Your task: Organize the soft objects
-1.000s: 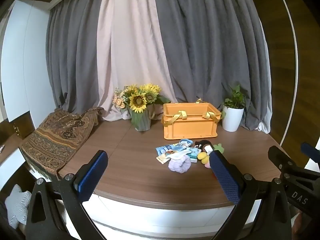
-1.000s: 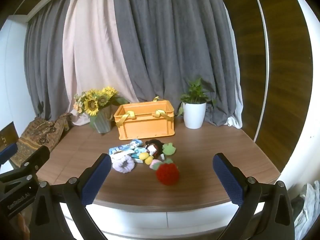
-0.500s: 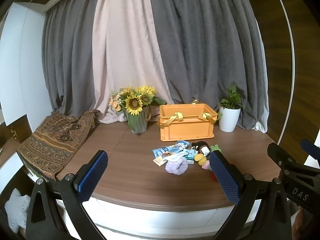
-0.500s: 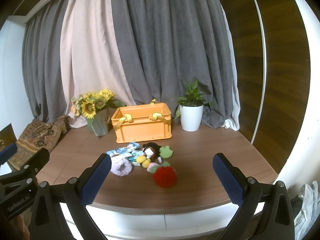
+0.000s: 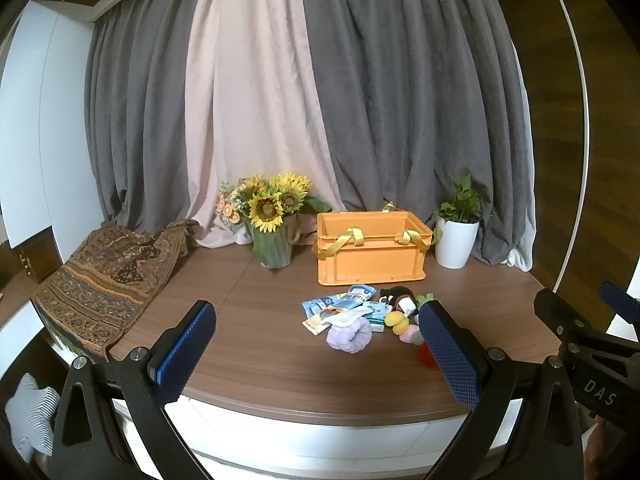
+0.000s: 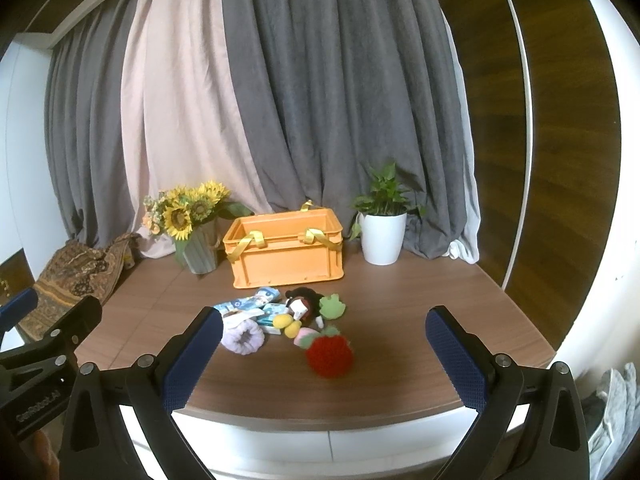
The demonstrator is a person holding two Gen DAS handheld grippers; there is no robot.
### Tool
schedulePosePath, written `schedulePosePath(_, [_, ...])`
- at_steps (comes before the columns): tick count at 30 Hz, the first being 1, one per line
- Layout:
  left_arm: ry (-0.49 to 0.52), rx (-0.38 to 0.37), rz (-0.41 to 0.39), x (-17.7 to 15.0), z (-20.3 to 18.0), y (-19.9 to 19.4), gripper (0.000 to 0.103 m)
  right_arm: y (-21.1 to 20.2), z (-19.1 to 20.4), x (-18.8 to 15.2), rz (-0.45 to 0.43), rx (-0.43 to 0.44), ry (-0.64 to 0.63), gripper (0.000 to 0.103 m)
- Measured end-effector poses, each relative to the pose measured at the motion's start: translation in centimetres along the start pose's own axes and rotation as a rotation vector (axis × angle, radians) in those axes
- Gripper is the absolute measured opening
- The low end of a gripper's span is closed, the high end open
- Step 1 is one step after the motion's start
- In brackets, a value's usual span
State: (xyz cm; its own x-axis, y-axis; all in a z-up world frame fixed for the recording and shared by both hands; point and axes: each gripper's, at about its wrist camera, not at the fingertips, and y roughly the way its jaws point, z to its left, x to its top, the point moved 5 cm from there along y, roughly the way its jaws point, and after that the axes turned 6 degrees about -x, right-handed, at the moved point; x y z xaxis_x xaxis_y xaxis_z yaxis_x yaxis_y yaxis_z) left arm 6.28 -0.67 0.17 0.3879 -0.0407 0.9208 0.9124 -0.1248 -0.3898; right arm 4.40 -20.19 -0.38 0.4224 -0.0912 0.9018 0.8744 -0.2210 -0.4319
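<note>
A wood-grain bench [image 6: 400, 320] with a rounded front edge is carrying everything. At the back, a vase of sunflowers [image 6: 196, 236], an orange crate [image 6: 286, 254] and a white potted plant [image 6: 382, 232] are standing in a row. A patterned cloth [image 5: 108, 276] is draping over the left end. In front of the crate, a cluster of soft toys [image 6: 308, 312], packets [image 6: 248, 306], a lilac scrunchie [image 6: 243, 338] and a red knitted strawberry [image 6: 329, 356] is lying.

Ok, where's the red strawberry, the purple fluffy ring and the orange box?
red strawberry [image 6: 329, 356], right wrist view, middle of its knitted body.
purple fluffy ring [image 5: 349, 334], left wrist view, its front rim.
orange box [image 6: 286, 262], right wrist view, its front wall.
</note>
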Motion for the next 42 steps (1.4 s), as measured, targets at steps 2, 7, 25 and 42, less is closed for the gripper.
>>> schedulePosePath(2, [0.001,0.001,-0.001,0.1,-0.2,0.2,0.103,0.0,0.1,0.1,-0.002,0.002,0.0,0.103])
schedulePosePath(7, [-0.007,0.0,0.0,-0.3,-0.4,0.2,0.103,-0.1,0.0,0.0,-0.003,0.002,0.0,0.103])
schedulePosePath(25, [-0.012,0.003,-0.01,-0.4,-0.6,0.7,0.103,-0.2,0.2,0.3,-0.009,0.006,0.003,0.103])
schedulePosePath(42, [-0.025,-0.01,-0.007,-1.5,-0.2,0.9,0.103,0.0,0.5,0.3,-0.001,0.007,0.007,0.103])
